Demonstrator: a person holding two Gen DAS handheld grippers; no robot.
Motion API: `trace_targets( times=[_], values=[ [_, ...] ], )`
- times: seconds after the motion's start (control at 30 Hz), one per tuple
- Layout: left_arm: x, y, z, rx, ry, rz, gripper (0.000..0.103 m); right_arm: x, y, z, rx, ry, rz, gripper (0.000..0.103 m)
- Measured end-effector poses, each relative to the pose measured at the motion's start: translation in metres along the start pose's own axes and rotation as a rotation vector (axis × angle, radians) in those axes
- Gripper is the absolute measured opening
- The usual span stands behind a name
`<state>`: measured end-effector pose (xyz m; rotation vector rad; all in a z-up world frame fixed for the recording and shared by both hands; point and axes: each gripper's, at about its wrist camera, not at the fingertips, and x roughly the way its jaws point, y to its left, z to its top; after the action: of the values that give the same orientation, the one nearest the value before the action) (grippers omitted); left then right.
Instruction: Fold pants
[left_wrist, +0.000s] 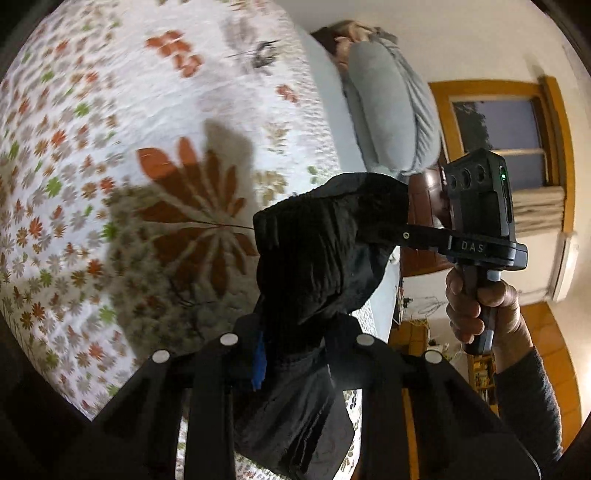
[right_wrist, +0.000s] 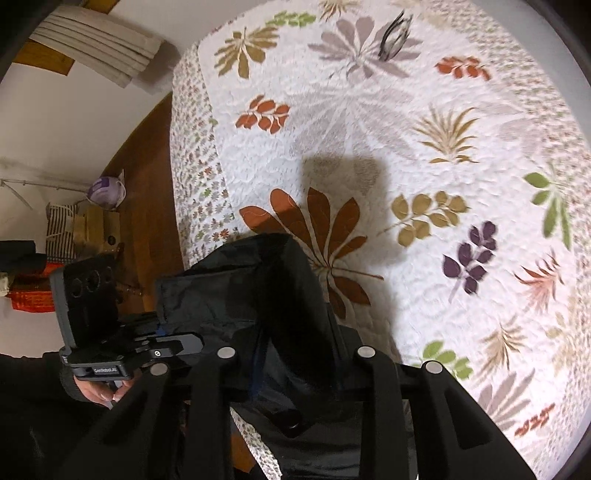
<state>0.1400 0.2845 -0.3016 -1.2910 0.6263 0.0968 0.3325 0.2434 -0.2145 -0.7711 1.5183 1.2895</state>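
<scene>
Black pants — bunched and lifted clear above the quilted leaf-print bedspread, strung between the two grippers, their shadow falling on the quilt below. Left gripper: fingers clamped on the dark fabric, which spills down between them; right gripper: likewise closed on a fold of the same cloth, the person's right hand wrapped around its handle. Also present — a grey pillow at the bed's edge, a wood-framed window beyond, wooden floor beside the bed.
</scene>
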Motion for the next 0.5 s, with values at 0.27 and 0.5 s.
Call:
trace_targets(
  times=[0.27,0.5],
  values=[
    [-0.011,-0.057,-0.025,0.139,0.015,-0.022,0.024,-0.056,0.010,-0.046,0.031,-0.077,-0.051,0.028],
    [-0.020,-0.107,-0.051,0.254,0.031,-0.020,0.023,-0.100,0.019,-0.089,0.055,-0.149,-0.081,0.028]
  ],
)
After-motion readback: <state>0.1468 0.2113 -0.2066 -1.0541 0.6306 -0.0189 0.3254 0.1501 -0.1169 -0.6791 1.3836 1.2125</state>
